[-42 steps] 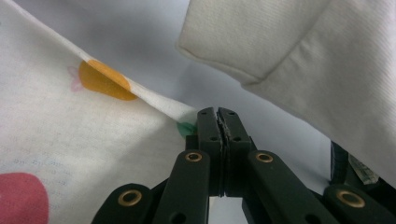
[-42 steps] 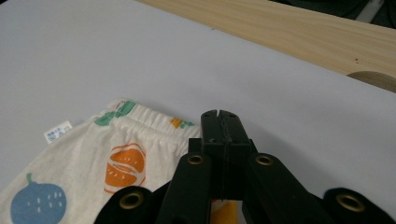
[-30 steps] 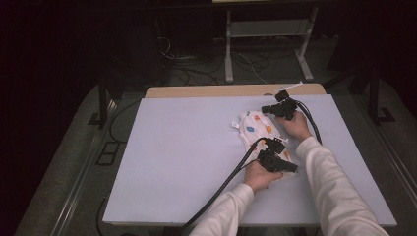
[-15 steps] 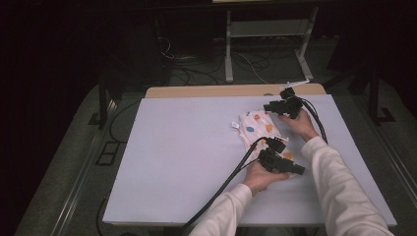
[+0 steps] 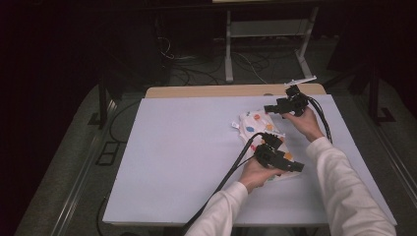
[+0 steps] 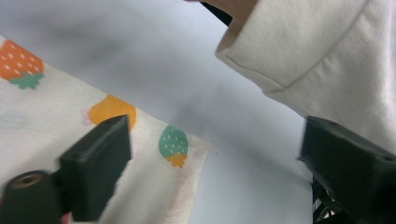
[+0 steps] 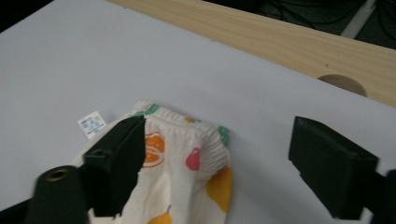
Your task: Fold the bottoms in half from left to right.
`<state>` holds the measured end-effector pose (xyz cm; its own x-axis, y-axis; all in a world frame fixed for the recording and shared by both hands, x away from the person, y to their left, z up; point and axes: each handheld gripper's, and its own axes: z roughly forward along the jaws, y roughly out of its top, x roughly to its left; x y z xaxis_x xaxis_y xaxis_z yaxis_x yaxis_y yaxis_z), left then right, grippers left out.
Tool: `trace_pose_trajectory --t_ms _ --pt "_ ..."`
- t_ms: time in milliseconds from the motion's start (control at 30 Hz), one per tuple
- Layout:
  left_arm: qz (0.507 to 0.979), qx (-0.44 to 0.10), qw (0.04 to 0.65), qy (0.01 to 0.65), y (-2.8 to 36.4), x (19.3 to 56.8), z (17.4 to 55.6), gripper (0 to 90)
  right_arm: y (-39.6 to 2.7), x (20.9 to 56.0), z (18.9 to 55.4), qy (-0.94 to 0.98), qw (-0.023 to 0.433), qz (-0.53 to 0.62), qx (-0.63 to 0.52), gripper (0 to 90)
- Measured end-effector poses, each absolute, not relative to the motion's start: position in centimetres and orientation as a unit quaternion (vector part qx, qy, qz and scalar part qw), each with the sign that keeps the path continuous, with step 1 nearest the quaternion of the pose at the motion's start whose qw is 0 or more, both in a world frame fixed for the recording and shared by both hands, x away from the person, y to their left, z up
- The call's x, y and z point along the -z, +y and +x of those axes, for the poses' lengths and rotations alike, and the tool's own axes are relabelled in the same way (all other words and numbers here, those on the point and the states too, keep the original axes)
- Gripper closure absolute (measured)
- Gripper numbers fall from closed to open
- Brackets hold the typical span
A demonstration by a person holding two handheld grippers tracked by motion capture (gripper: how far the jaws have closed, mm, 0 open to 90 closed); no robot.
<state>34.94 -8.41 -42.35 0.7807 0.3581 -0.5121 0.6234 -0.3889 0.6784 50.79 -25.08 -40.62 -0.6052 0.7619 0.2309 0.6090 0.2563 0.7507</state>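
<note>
Small white care label (image 7: 92,124) sticks out from garment's elastic waistband; print on it too small to read. Garment (image 5: 258,129) soft white knit, folded flat, printed with fruit: orange slice, pears, strawberries in orange, green, red. Lies right of worktop's (image 5: 187,147) middle, toward far edge. Worktop matte pale grey sheet over light wood board with round cut-out. Left claw (image 5: 290,166) over garment's near end, jaws just opened, gripping nothing. Right claw (image 5: 269,109) above waistband end, jaws likewise just opened, empty.
</note>
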Motion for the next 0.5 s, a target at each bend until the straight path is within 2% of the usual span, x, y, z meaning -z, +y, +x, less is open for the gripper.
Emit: trace_pose_trajectory --t_ms 100,267,500 --pt "0.820 0.138 0.467 0.302 -8.1 42.1 35.1 0.0 -25.2 40.4 50.6 0.786 0.081 0.434 -0.433 13.4" --pt "0.818 0.125 0.472 0.303 -7.1 41.6 35.5 0.0 -25.4 40.3 50.3 0.778 0.069 0.442 -0.440 0.5" --pt "0.816 0.092 0.477 0.313 -5.3 40.8 36.1 0.0 -25.6 40.1 49.9 0.780 0.058 0.442 -0.440 0.0"
